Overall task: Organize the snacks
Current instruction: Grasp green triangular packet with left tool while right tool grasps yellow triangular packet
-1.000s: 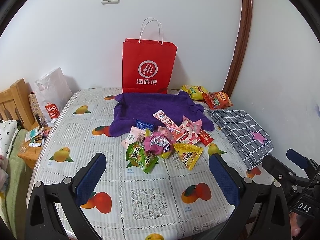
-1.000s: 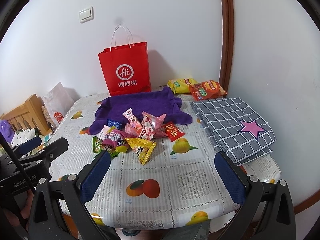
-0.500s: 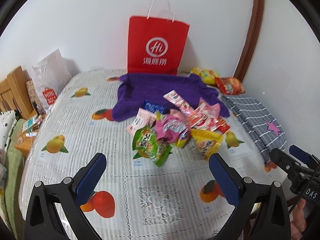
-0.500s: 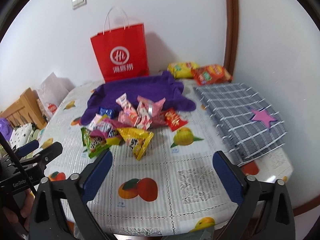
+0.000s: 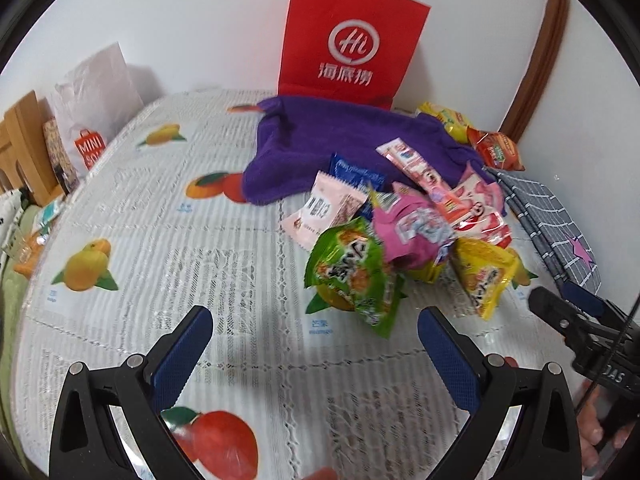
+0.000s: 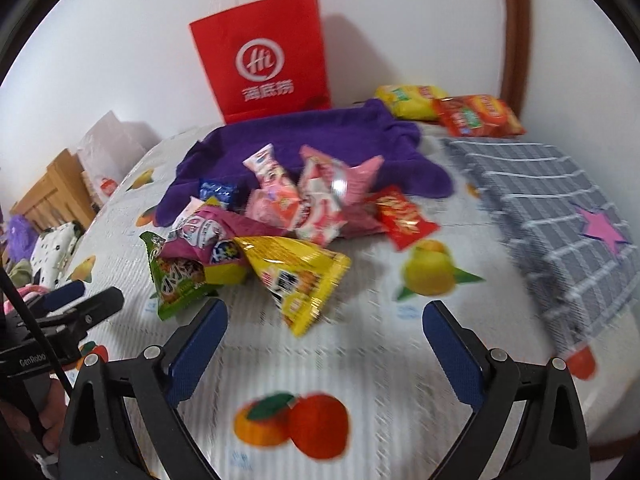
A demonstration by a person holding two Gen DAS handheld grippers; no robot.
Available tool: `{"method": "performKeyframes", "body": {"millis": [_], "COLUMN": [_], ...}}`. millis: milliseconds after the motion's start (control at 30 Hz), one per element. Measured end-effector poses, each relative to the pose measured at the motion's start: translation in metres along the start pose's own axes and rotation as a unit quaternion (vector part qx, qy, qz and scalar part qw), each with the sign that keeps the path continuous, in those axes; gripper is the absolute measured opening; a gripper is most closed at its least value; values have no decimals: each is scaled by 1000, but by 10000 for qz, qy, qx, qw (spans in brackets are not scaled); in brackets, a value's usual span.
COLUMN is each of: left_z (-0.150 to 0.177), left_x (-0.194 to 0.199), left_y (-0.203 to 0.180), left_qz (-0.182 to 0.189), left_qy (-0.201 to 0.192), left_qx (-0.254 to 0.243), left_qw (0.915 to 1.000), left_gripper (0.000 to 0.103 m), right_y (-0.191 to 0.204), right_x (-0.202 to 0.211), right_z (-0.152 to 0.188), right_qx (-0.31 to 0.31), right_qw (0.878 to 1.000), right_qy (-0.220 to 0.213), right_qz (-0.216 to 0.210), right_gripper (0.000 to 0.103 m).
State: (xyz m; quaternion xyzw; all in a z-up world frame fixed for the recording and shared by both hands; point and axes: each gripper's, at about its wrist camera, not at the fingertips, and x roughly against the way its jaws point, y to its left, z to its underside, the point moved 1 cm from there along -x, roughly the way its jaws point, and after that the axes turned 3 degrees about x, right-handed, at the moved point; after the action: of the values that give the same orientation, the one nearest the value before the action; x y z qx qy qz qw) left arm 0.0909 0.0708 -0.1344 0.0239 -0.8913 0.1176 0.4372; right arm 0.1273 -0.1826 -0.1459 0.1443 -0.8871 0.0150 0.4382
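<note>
A heap of snack packets lies mid-table: a green packet, a pink packet, a yellow packet and a white-pink packet, half on a purple towel. My left gripper is open and empty, just short of the green packet. In the right wrist view the yellow packet, green packet and a red packet lie before my right gripper, which is open and empty. Each gripper shows at the edge of the other's view.
A red paper bag stands against the wall behind the towel. Yellow and orange packets lie in the far right corner. A folded grey checked cloth lies at the right edge. A white bag stands at left.
Both grippers have moved forward and down toward the snack heap, which now looms larger. Jaws stay open. Nothing on the table has moved.
</note>
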Motion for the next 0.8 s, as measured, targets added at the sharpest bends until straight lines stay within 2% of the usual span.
{"method": "performKeyframes", "body": {"millis": [233, 433, 467, 600, 667, 800], "left_z": [-2, -4, -4, -5, -7, -12], "left_x": [-17, -31, -35, -46, -51, -62], "left_y": [12, 11, 9, 3, -1, -7], "left_qz": [108, 310, 363, 448, 479, 423], "left_qy": [85, 135, 175, 283, 316, 353], "left_qx": [53, 72, 51, 28, 11, -3], "left_qw": [9999, 9994, 9992, 9986, 9983, 9985], "left_gripper": [103, 103, 103, 103, 103, 103], "right_y": [6, 4, 3, 2, 2, -2], "right_x": [-42, -66, -68, -66, -62, -50], "right_z": [-5, -12, -12, -10, -9, -7], "right_qx": [-1, -158, -151, -56, 62, 91], "right_qw": [9998, 9994, 9994, 9995, 9995, 9996], "right_qy": [193, 276, 281, 180, 117, -54], "right_qz": [34, -109, -120, -262, -282, -263], "right_gripper": [98, 98, 95, 71, 64, 60]}}
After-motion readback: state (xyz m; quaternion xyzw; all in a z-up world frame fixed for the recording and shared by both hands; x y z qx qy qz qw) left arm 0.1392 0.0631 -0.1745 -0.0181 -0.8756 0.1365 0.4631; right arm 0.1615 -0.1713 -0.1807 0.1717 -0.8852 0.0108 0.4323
